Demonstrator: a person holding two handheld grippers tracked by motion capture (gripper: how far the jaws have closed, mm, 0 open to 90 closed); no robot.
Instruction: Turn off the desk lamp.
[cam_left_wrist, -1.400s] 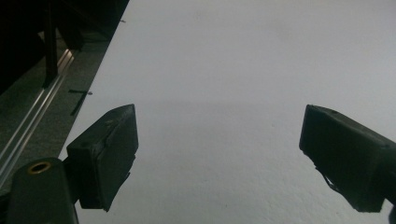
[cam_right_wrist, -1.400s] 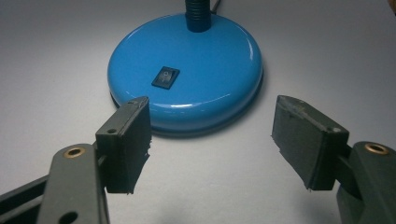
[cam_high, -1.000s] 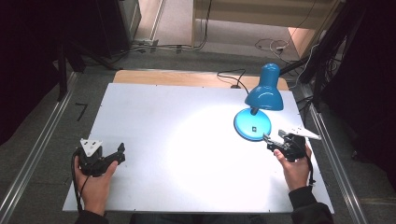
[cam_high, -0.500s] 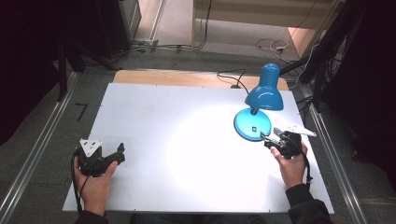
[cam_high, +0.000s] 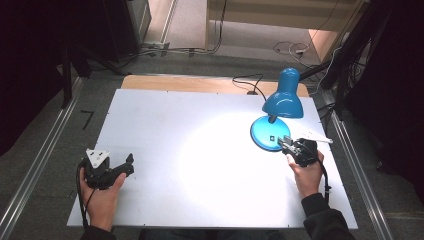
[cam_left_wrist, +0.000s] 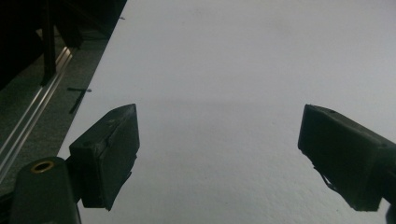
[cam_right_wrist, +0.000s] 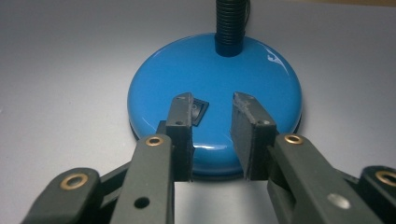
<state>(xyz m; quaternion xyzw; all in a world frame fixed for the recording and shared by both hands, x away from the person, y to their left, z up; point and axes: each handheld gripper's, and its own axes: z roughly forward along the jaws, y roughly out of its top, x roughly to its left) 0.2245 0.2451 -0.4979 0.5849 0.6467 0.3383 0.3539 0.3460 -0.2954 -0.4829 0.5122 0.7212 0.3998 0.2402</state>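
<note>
**Two hand-held tools at a white desk with a lit blue lamp**

At the near left corner of the white desk (cam_high: 200, 150), a hand holds the left tool (cam_high: 127, 162) low over bare surface, its jaws spread wide apart and holding nothing. Toward the right, a blue lamp (cam_high: 280, 107) stands near the desk's far right edge, its shade tipped down and casting a bright pool of light across the middle. At the far right, the right tool (cam_right_wrist: 212, 126) hovers over the near rim of the lamp's round base (cam_right_wrist: 187, 70), jaws slightly parted, one beside the small black switch (cam_right_wrist: 200, 111), gripping nothing.
</note>
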